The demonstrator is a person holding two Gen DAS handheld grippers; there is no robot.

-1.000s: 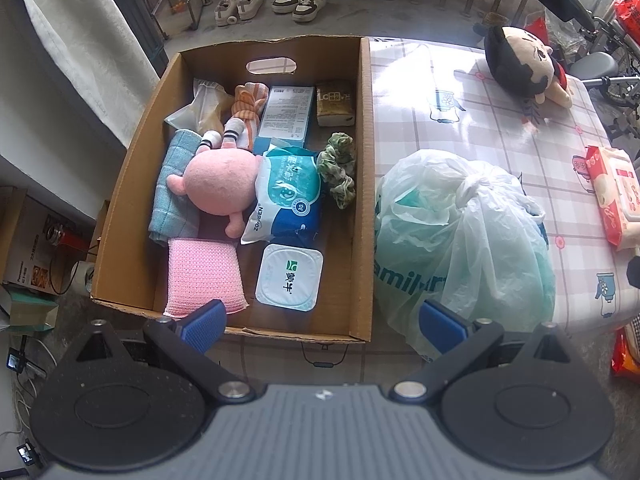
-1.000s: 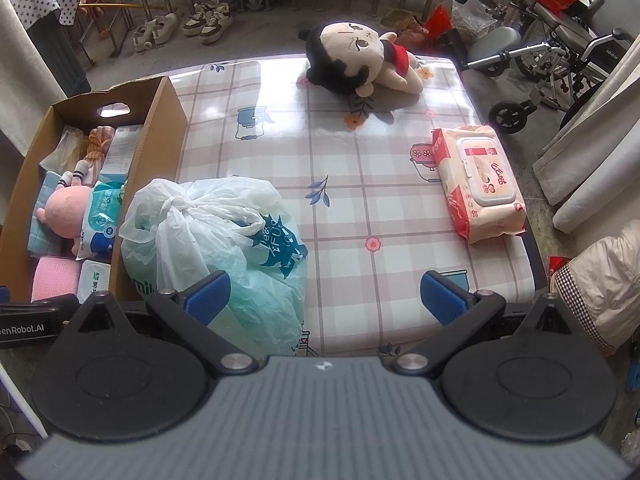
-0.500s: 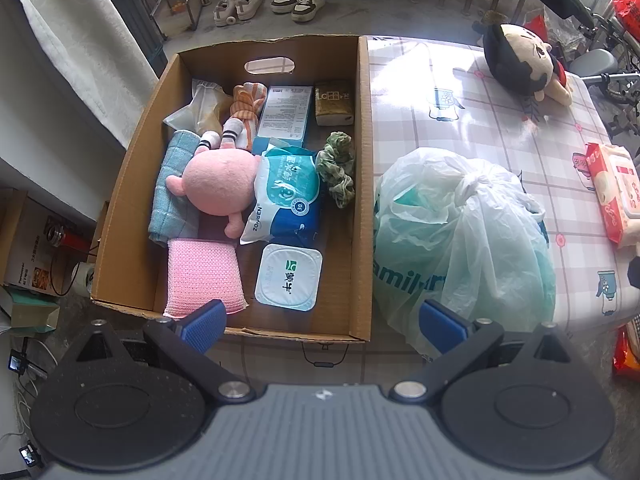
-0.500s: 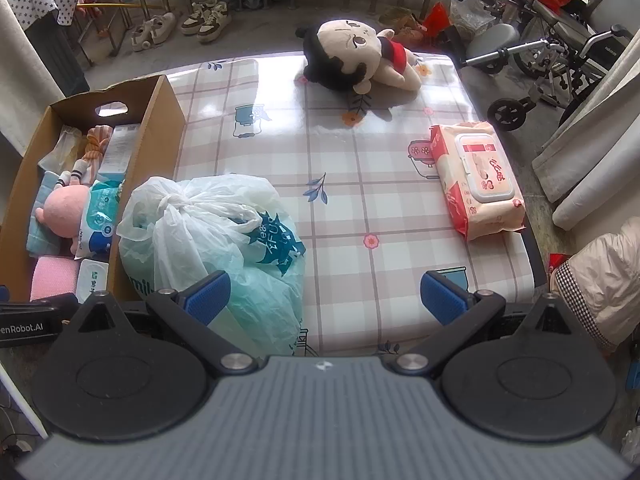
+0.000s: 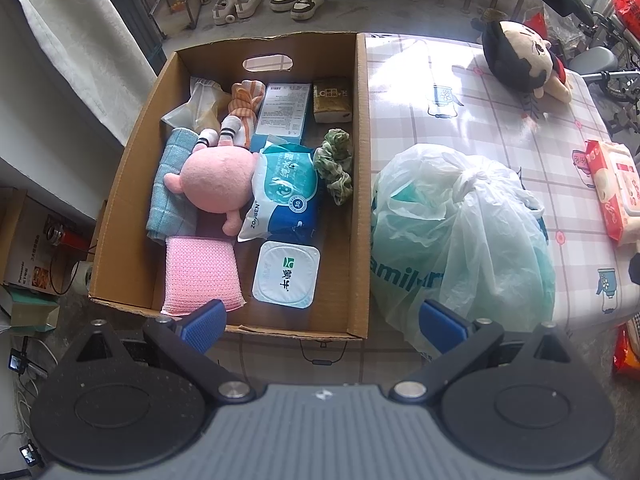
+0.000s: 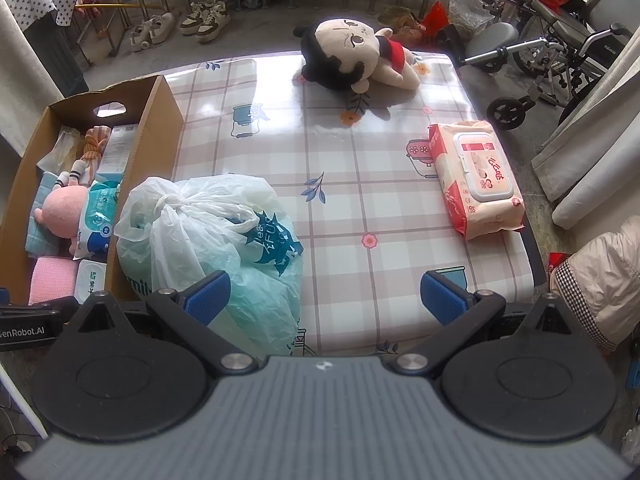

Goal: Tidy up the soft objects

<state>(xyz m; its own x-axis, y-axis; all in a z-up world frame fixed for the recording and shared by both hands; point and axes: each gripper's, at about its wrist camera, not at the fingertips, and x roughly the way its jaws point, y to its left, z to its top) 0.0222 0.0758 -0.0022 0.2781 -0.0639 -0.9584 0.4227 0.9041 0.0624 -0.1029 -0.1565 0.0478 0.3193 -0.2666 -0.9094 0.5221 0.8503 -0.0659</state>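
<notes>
Soft objects lie in two groups about the box [image 5: 362,184]. Inside it: a pink plush [image 5: 218,184], a blue tissue pack [image 5: 286,196], a pink sponge [image 5: 200,276], a folded blue towel [image 5: 168,184], a green scrunchie [image 5: 336,164] and a sealed white tub [image 5: 286,274]. Outside it, on the bench [image 6: 360,184]: a knotted bag [image 6: 208,232] touching the box's right wall, a doll [image 6: 352,56] well apart at the bench's far edge, and a wipes pack [image 6: 476,178] far right of the box.

Left gripper [image 5: 322,320]: spread wide, holding nothing, hovering at the box's near wall. Right gripper [image 6: 324,294]: likewise wide and empty, over the bench's near edge, its left finger in front of the bag.

Handling, as judged: the bag looks light but bulky, its film slippery and easily torn; the knot [image 6: 172,200] is the soundest grasp point. The doll is soft and compressible; a limb or the body will pinch more securely than the large head. The wipes pack is denser, with a slick wrapper; take it across its short width.

View differences: the left wrist view shows the box's whole floor, including the scrunchie and the free space along the right wall, which the right wrist view mostly hides behind that wall. The right wrist view shows the full doll and wipes pack, and the bare bench between them; the left view crops the wipes pack at its edge.
</notes>
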